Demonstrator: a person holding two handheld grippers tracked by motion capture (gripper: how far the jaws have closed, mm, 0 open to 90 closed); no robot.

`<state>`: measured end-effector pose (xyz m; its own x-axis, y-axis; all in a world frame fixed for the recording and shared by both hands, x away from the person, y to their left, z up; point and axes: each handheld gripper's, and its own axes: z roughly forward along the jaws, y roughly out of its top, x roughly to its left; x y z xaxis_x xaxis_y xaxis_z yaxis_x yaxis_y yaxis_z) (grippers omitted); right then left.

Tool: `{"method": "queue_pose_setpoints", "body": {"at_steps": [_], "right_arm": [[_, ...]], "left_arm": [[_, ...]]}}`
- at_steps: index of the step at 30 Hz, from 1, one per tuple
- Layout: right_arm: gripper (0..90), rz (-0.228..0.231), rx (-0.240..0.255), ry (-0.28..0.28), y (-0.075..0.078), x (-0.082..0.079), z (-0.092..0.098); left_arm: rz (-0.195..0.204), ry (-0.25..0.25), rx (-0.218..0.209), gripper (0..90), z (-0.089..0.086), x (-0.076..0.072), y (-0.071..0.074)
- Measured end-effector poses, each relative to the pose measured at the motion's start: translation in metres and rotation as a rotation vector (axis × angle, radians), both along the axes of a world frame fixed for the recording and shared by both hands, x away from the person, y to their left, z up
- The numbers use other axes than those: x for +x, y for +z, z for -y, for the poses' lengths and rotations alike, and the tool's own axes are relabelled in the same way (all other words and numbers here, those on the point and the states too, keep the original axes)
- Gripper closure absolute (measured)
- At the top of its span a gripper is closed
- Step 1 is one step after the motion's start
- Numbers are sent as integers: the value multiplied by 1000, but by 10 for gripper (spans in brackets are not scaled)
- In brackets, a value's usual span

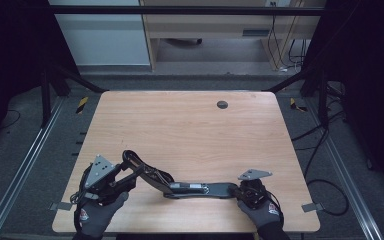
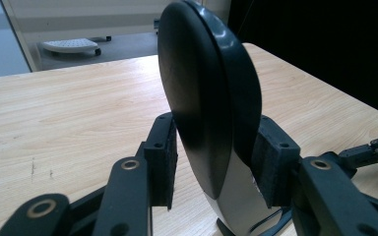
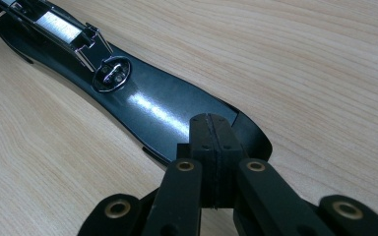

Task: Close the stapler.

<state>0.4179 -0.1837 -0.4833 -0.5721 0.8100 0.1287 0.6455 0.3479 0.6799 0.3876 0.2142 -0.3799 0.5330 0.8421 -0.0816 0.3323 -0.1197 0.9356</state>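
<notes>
A wooden tabletop [image 1: 190, 125] seen from above, with a person's two gloved hands entering from the near edge. A long black stapler [image 1: 190, 188] lies opened out flat near the front edge, its metal staple channel showing in the middle. The left hand-held gripper [image 1: 111, 181] grips the stapler's raised, rounded handle end [image 2: 206, 98], which stands upright between the foam pads [image 2: 273, 162]; the right pad touches it, the left sits just beside it. The right hand-held gripper [image 1: 241, 191] has its jaws fully closed, pads pressed together, their tips resting on the stapler's glossy black base [image 3: 162, 113] at its right end. A small dark round grommet [image 1: 222, 104] sits in the far tabletop
</notes>
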Motion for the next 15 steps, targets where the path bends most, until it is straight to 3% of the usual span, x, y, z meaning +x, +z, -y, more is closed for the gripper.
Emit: {"method": "queue_pose_setpoints", "body": {"at_steps": [15], "right_arm": [[900, -4, -2, 1, 0, 1, 0]], "left_arm": [[12, -10, 15, 566, 7, 0, 3]]}}
